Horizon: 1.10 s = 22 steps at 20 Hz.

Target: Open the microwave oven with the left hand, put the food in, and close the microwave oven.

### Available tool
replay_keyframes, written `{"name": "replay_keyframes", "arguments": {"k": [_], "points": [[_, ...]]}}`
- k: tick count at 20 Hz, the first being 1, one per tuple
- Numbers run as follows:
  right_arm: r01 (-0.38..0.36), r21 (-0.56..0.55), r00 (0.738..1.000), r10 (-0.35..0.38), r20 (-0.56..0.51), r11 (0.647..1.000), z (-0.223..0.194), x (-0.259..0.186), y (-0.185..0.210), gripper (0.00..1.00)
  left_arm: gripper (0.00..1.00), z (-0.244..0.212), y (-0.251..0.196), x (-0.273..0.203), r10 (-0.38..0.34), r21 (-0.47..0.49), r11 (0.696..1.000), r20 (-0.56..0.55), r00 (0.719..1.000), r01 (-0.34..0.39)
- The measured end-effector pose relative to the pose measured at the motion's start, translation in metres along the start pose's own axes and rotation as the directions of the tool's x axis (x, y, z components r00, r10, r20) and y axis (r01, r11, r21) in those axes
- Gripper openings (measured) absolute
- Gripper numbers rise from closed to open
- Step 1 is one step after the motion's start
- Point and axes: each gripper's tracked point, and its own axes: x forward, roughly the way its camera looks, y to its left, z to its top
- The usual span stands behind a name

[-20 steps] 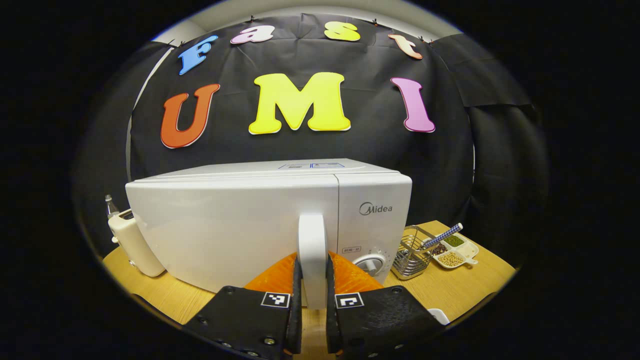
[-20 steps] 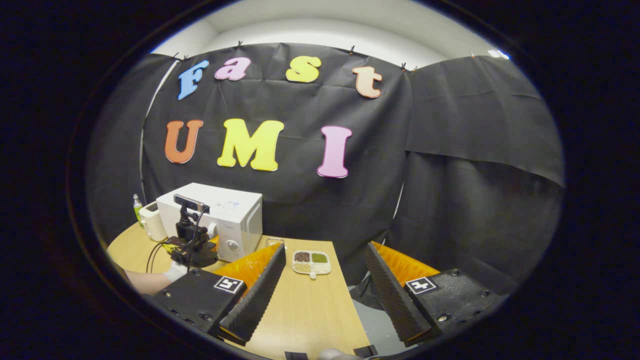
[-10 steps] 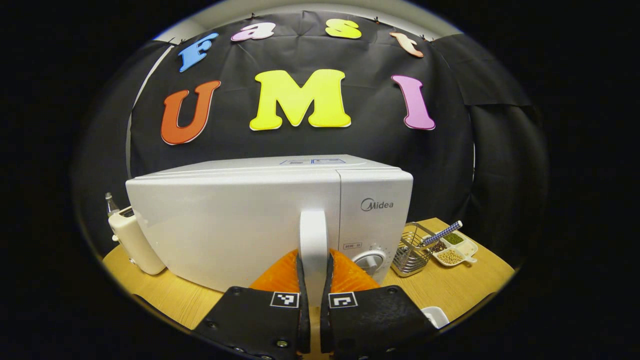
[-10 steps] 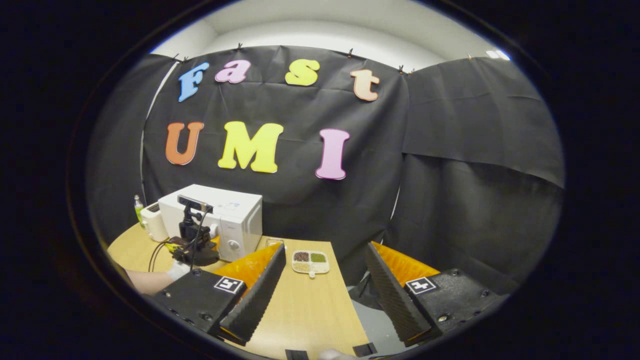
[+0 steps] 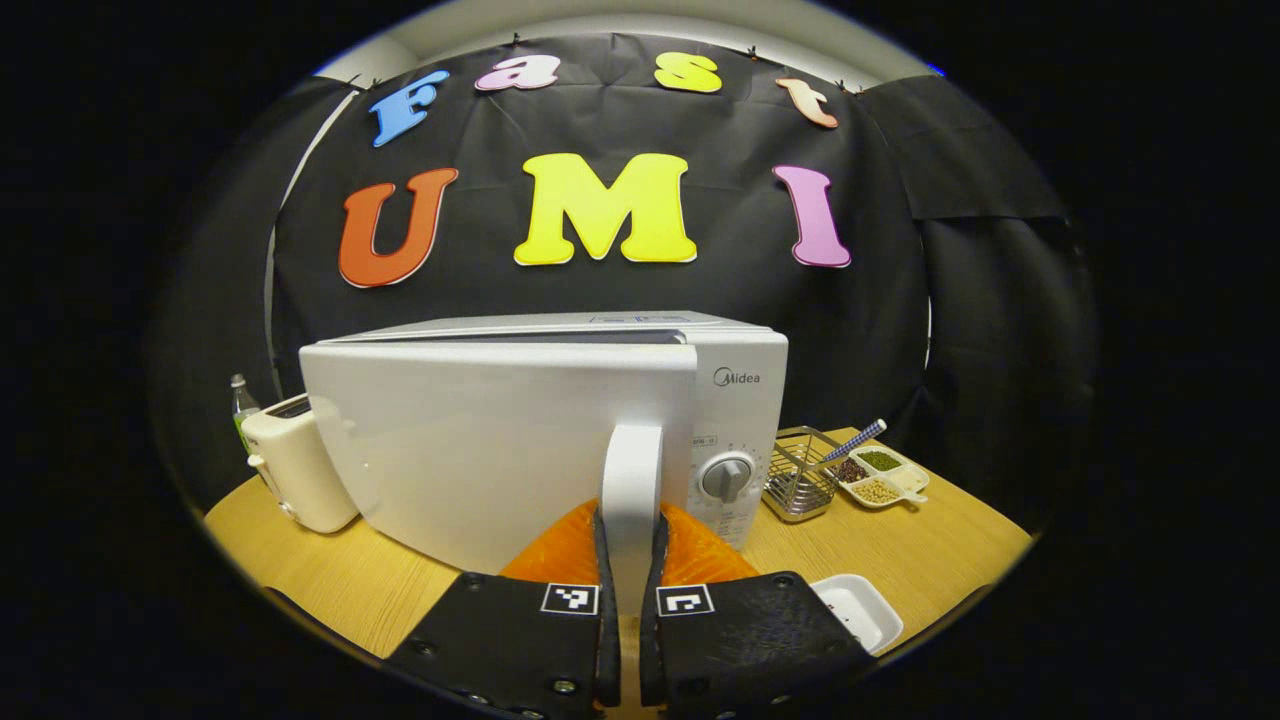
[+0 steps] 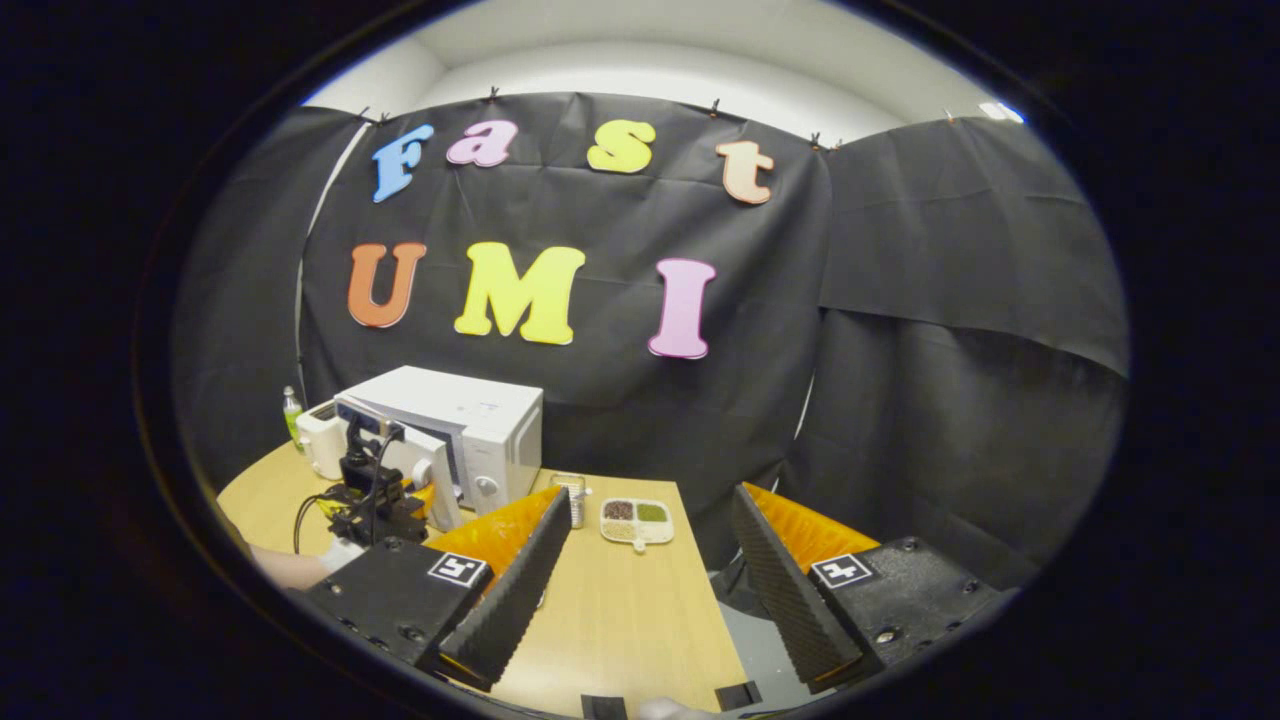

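Observation:
The white microwave (image 5: pixel 520 440) stands on the wooden table (image 5: pixel 930 550). Its door (image 5: pixel 480 450) is swung a little way out, with a dark gap along the top. My left gripper (image 5: pixel 630 515) is shut on the door's white upright handle (image 5: pixel 632 470), just left of the dial (image 5: pixel 727 478). A small white dish (image 5: pixel 857 612) with dark bits lies on the table at lower right. In the right gripper view the microwave (image 6: pixel 485 425) sits far left with its door ajar, and the left gripper (image 6: pixel 375 500) is at the handle. My right gripper (image 6: pixel 650 495) hangs open and empty above the table's near edge.
A cream toaster (image 5: pixel 295 470) and a bottle (image 5: pixel 240 400) stand left of the microwave. To its right are a wire basket (image 5: pixel 797 480) and a divided dish of beans (image 5: pixel 880 475). The table's right edge (image 6: pixel 705 600) drops to the floor.
My left gripper closed tight on the handle, then drew it back, so the door has swung partly out from the microwave. The right gripper stays open and has hardly moved.

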Motion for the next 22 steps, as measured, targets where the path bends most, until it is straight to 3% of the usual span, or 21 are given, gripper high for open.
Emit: {"name": "replay_keyframes", "arguments": {"k": [4,7,8,9,10,12,13,14,15,16,17,22], "points": [[-0.077,0.008,0.997,0.077,-0.007,0.997,-0.003,-0.002,0.031,1.0,0.07,-0.009,0.026,-0.046,0.017,0.014,1.0,-0.017,1.0,-0.017],[-0.12,0.006,0.993,0.12,-0.005,0.993,-0.005,-0.007,0.05,1.0,0.11,-0.016,0.05,-0.079,0.08,0.026,0.996,-0.035,0.996,-0.08],[-0.137,0.007,0.991,0.137,-0.008,0.991,-0.005,-0.008,0.057,1.0,0.14,-0.018,0.06,-0.09,0.109,0.038,0.993,-0.038,0.993,-0.108],[-0.154,0.007,0.988,0.154,-0.007,0.988,-0.007,-0.009,0.064,1.0,0.27,-0.018,0.067,-0.1,0.127,0.053,0.991,-0.037,0.991,-0.125],[-0.166,0.006,0.986,0.166,-0.005,0.986,-0.007,-0.01,0.071,1.0,0.19,-0.013,0.075,-0.108,0.143,0.08,0.987,-0.011,0.99,-0.142],[-0.181,-0.004,0.984,0.181,-0.007,0.984,-0.011,-0.01,0.08,1.0,0.41,-0.009,0.096,-0.117,0.174,0.11,0.979,0.011,0.985,-0.174],[-0.187,-0.013,0.982,0.187,-0.005,0.982,-0.013,-0.011,0.084,0.97,0.71,-0.008,0.103,-0.121,0.183,0.111,0.977,0.014,0.983,-0.184],[-0.195,-0.021,0.981,0.195,-0.002,0.981,-0.013,-0.013,0.09,1.0,0.93,-0.008,0.106,-0.122,0.177,0.112,0.978,0.014,0.984,-0.178],[-0.204,-0.029,0.979,0.204,-0.002,0.979,-0.015,-0.014,0.096,1.0,0.96,-0.005,0.11,-0.129,0.19,0.127,0.973,0.022,0.981,-0.192],[-0.214,-0.034,0.977,0.214,-0.005,0.976,-0.018,-0.015,0.101,1.0,0.88,-0.004,0.114,-0.136,0.197,0.139,0.97,0.024,0.98,-0.199],[-0.222,-0.035,0.975,0.222,-0.01,0.974,-0.022,-0.016,0.105,1.0,0.95,-0.004,0.119,-0.142,0.209,0.145,0.967,0.026,0.978,-0.21],[-0.244,-0.015,0.969,0.243,-0.038,0.97,-0.04,-0.017,0.114,1.0,0.96,-0.015,0.16,-0.177,0.272,0.159,0.95,0.005,0.962,-0.269]]}}
